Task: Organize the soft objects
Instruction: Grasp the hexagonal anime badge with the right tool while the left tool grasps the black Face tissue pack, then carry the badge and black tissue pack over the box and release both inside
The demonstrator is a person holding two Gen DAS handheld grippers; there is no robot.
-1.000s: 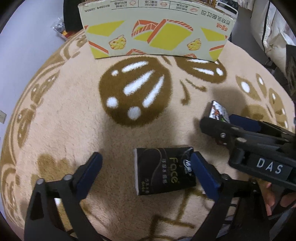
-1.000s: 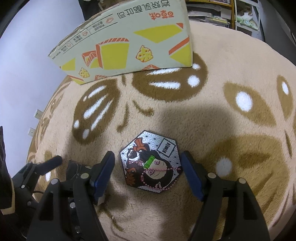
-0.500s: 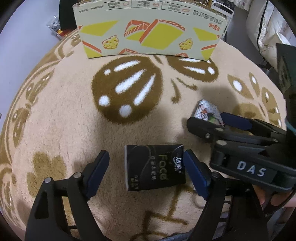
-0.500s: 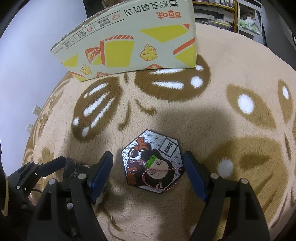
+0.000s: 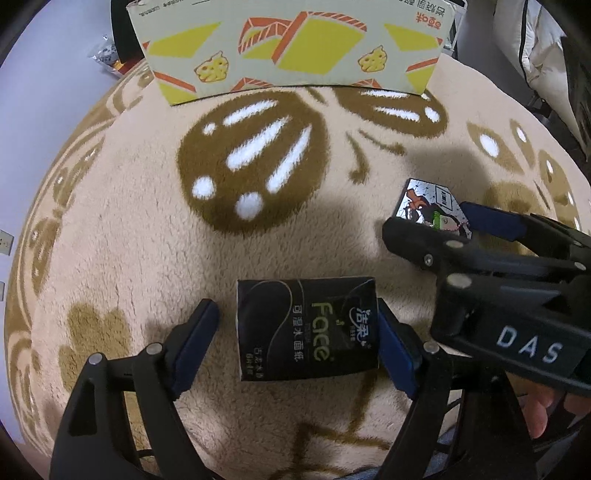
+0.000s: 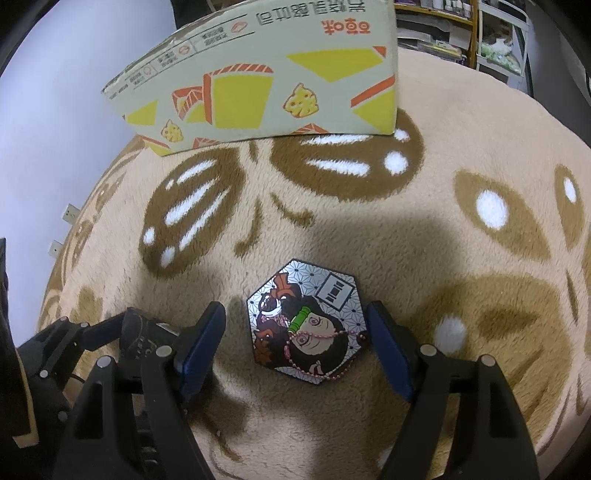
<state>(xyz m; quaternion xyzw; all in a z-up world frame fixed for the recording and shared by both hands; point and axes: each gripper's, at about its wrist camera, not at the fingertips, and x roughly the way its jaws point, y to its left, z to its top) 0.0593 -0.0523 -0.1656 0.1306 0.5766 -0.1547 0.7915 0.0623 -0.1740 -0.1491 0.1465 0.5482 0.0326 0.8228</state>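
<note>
A black tissue pack (image 5: 306,328) lies flat on the beige plush rug (image 5: 110,221). My left gripper (image 5: 297,345) straddles it, open: the right pad (image 5: 395,350) is at the pack's edge and the left pad (image 5: 199,339) stands a little off. To the right, a hexagonal soft pad with a cartoon figure (image 6: 306,321) lies on the rug (image 6: 480,387). My right gripper (image 6: 295,345) is open around it, with a gap on each side. The left wrist view shows that pad (image 5: 424,201) partly hidden behind the right gripper (image 5: 439,225).
A cardboard box printed in yellow and orange (image 5: 295,48) (image 6: 258,85) stands at the rug's far edge. White bedding (image 5: 546,55) is at the far right and shelves (image 6: 461,22) behind. A small packet (image 5: 107,55) lies left of the box. A hand (image 5: 539,406) holds the right gripper.
The left gripper's jaws have narrowed around the tissue pack, and it has shifted so the pack sits more squarely between them. The right gripper and the hexagonal pad have not moved.
</note>
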